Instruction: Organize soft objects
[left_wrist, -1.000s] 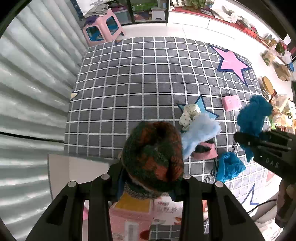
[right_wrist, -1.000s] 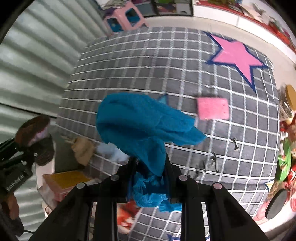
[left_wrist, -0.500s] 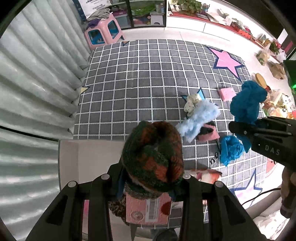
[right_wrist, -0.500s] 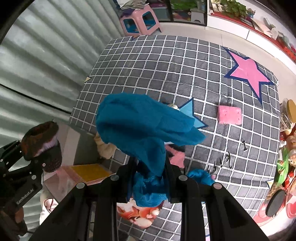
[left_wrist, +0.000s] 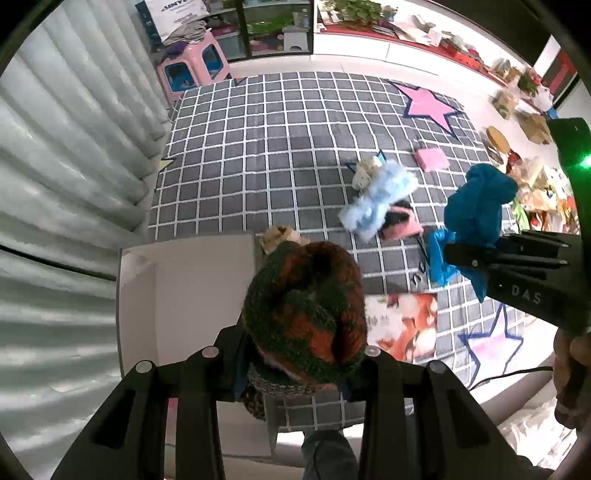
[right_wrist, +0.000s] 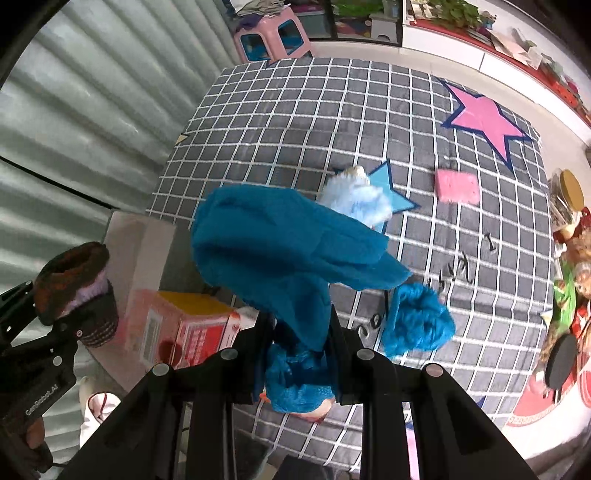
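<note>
Soft objects are partly gathered, partly loose: the left gripper (left_wrist: 303, 354) has its fingers clamped on a knitted orange-and-green hat (left_wrist: 304, 310), held above the near right edge of an open white box (left_wrist: 192, 295), while the right gripper (right_wrist: 299, 354) pinches a teal cloth (right_wrist: 280, 251) with its fingers nearly together, out over the checked rug (left_wrist: 266, 155). Neither piece is in the box yet, and the part of its floor that shows looks bare, so I judge the sorting to be at an early stage. On the rug there lie, at about two o'clock from the hat, a fluffy pale-blue item (left_wrist: 380, 199), a pink-and-black piece (left_wrist: 400, 225), a second teal bundle (right_wrist: 417, 317), a pink pad (left_wrist: 430, 158) and a beige lump (left_wrist: 282, 236) just beside the box's far corner.
</note>
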